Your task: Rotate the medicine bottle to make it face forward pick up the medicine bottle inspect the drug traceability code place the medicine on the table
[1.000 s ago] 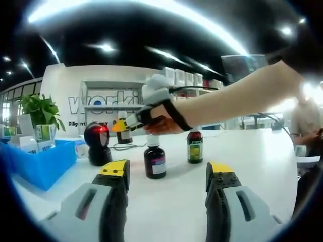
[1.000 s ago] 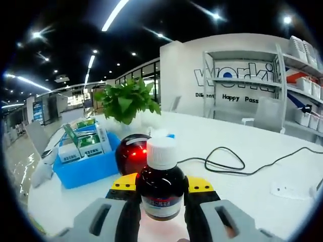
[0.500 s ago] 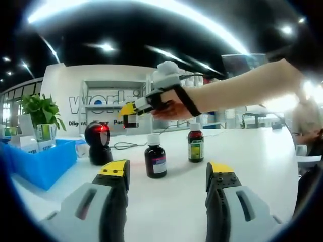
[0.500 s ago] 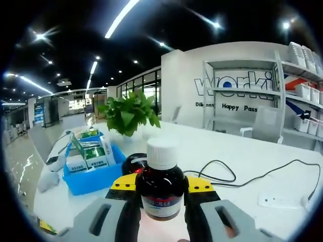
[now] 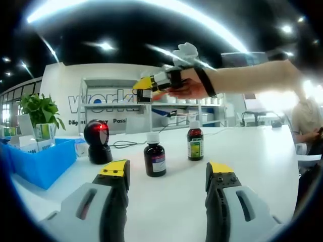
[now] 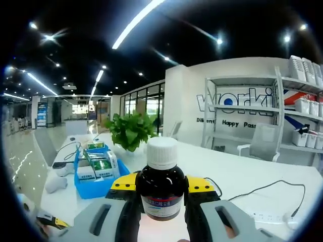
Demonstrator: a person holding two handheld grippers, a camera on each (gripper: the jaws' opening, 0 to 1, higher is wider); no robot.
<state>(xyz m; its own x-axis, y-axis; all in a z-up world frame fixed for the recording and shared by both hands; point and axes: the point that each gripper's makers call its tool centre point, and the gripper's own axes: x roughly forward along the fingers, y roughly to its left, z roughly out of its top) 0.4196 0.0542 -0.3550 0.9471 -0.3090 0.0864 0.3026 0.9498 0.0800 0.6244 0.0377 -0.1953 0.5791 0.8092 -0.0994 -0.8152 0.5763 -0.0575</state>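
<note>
Right tongs (image 5: 144,89) hold a bottle (image 5: 144,94) high above two table (image 5: 252,151) bottles (image 5: 154,160).

Bright ceiling strip lights (image 6: 136,22), glare at right, fisheye bending edges.

The bottle (image 6: 161,189) is dark brown glass with a white ribbed cap and a white-and-purple label facing the camera. It's upright, pinched at the body between the right gripper's (image 6: 161,187) yellow-tipped fingers (image 6: 200,184), held up in the air well above the desk (image 6: 242,174).
</note>
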